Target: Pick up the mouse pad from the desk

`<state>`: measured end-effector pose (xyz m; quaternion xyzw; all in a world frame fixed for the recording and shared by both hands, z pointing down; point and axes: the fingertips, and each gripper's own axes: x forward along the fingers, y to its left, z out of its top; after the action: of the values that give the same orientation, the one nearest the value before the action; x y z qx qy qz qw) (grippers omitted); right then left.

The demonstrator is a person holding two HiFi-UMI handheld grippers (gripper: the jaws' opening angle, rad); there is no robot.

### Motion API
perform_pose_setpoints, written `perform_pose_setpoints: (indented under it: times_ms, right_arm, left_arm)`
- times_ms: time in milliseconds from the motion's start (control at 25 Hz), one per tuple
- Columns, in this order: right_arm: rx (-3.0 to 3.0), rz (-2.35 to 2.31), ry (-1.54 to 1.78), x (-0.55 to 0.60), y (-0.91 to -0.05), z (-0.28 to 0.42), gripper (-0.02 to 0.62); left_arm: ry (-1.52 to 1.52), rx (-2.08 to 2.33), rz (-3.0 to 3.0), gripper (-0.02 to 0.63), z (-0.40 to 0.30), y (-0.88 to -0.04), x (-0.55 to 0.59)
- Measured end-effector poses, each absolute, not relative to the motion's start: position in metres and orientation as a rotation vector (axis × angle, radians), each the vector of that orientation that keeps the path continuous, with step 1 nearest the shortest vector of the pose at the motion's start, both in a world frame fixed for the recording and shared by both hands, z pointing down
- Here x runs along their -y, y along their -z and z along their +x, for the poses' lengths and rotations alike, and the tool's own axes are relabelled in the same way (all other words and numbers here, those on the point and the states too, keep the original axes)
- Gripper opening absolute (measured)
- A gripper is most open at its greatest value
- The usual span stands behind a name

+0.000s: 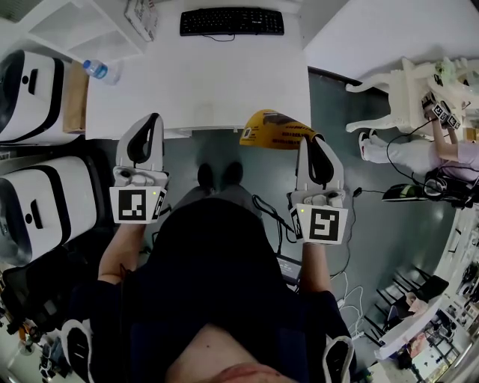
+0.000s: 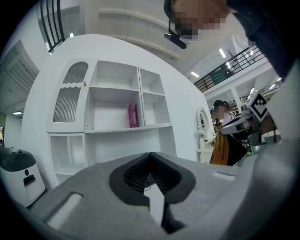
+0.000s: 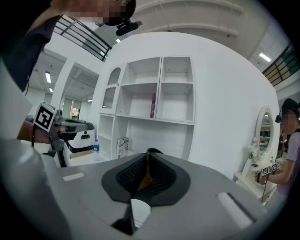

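The mouse pad (image 1: 275, 129), yellow with black print, hangs in the air just off the front edge of the white desk (image 1: 224, 90). My right gripper (image 1: 313, 142) is shut on its right edge. In the right gripper view the pad shows as a thin orange strip (image 3: 143, 174) pinched between the closed jaws (image 3: 147, 155). My left gripper (image 1: 152, 121) sits at the desk's front left edge, shut, with nothing in it. In the left gripper view its jaws (image 2: 150, 158) meet with nothing between them, and the pad (image 2: 224, 147) appears at the right.
A black keyboard (image 1: 232, 21) lies at the desk's far edge and a water bottle (image 1: 99, 70) at its left side. White rounded machines (image 1: 34, 93) stand to the left. A white vanity (image 1: 408, 93) and a person (image 1: 449, 153) are at the right. Cables (image 1: 273, 217) trail on the floor.
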<state>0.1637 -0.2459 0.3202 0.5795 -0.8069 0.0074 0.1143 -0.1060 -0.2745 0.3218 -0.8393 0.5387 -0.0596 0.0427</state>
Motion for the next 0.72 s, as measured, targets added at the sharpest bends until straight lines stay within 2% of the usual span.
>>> perform_pose_setpoints:
  times_ms: [720]
  right_arm:
    - [2.326, 1.679, 0.021, 0.2380, -0.3196, 0.1627, 0.020]
  left_arm:
    - [0.187, -1.655, -2.564, 0.002, -0.1107, -0.3209, 0.2726]
